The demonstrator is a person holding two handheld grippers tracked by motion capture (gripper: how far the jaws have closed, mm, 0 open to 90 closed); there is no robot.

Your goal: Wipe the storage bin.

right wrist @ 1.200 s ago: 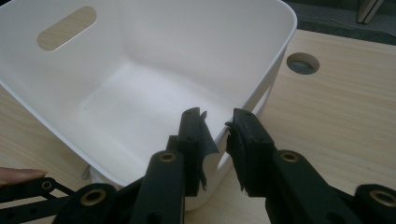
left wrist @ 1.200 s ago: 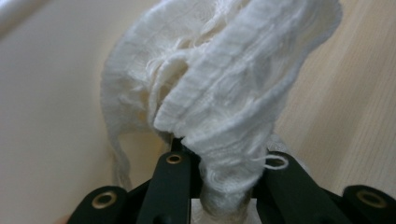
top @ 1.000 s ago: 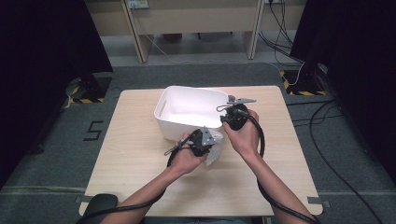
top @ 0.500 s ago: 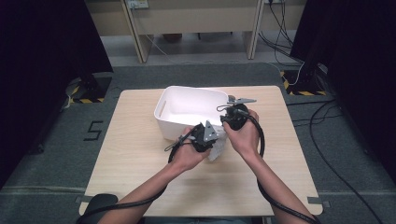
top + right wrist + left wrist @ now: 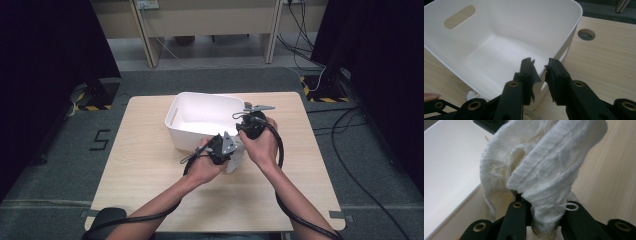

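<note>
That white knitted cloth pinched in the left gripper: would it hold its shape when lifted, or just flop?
The white knitted cloth would probably flop: it already folds and droops above the left gripper. It looks light, a thin ribbed knit. Its loose threads may snag on the white bin beside it.

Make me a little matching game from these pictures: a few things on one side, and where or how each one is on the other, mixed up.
Things:
1. white knitted cloth
2. white bin
3. right gripper
4. round hole in the table

Places or states:
A. jaws apart with nothing between them, over the bin's near corner
B. in the wooden top, just beyond the bin
C. pinched in the left gripper, hanging beside the bin's outer wall
D. standing on the table, nothing inside it

Pairs: 1-C, 2-D, 3-A, 4-B
</note>
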